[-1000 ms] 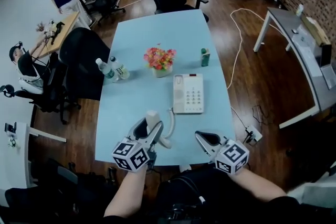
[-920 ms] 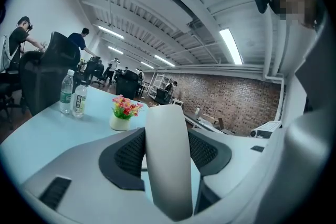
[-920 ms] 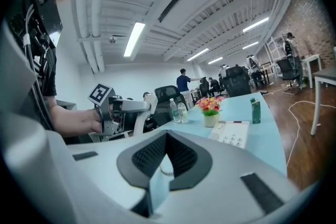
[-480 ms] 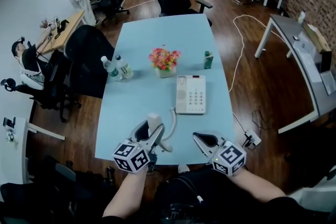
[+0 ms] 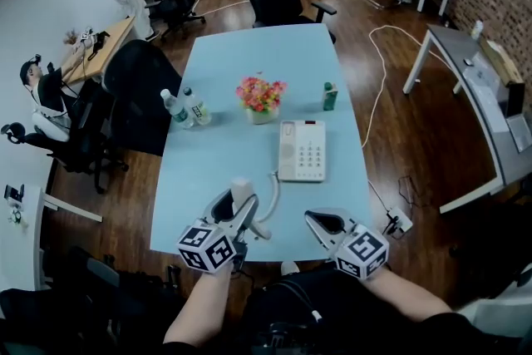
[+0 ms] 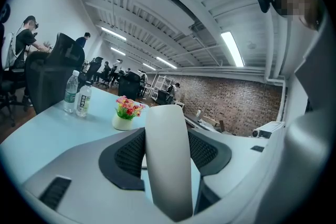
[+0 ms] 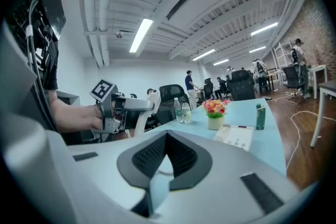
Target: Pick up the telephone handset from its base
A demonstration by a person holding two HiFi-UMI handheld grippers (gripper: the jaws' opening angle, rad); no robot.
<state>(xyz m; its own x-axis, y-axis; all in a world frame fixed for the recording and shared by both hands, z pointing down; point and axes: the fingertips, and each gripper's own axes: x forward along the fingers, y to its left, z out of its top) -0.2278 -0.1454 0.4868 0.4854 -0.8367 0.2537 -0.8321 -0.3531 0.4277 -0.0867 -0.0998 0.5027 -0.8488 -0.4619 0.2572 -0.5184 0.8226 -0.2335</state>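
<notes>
- Between the jaws of the left gripper (image 5: 235,210) stands the white handset (image 6: 167,160). The jaws close on its two sides and it points upright out of the grip.
- Handset sits well short of the phone base (image 5: 301,150), on the person's side of it and to its left, near the table (image 5: 224,79) edge. It is clear of the cradle, so I judge the pick-up itself done.
- Cord (image 5: 271,194) curves from the handset to the base's near-left corner. It hangs loose, which suggests the handset is kept close so that the base is not dragged.
- Base lies flat with the keypad up, and its cradle side is empty.
- Right gripper (image 5: 320,220) hovers in front of the base, on the person's side. Its jaws meet at the tips with nothing between them. It reads as idle, parked off the cord's path.
- Beyond the base: flower pot (image 5: 260,98) to the far left, green container (image 5: 329,95) just behind, two water bottles (image 5: 184,108) further left. All stand outside the working zone.
</notes>
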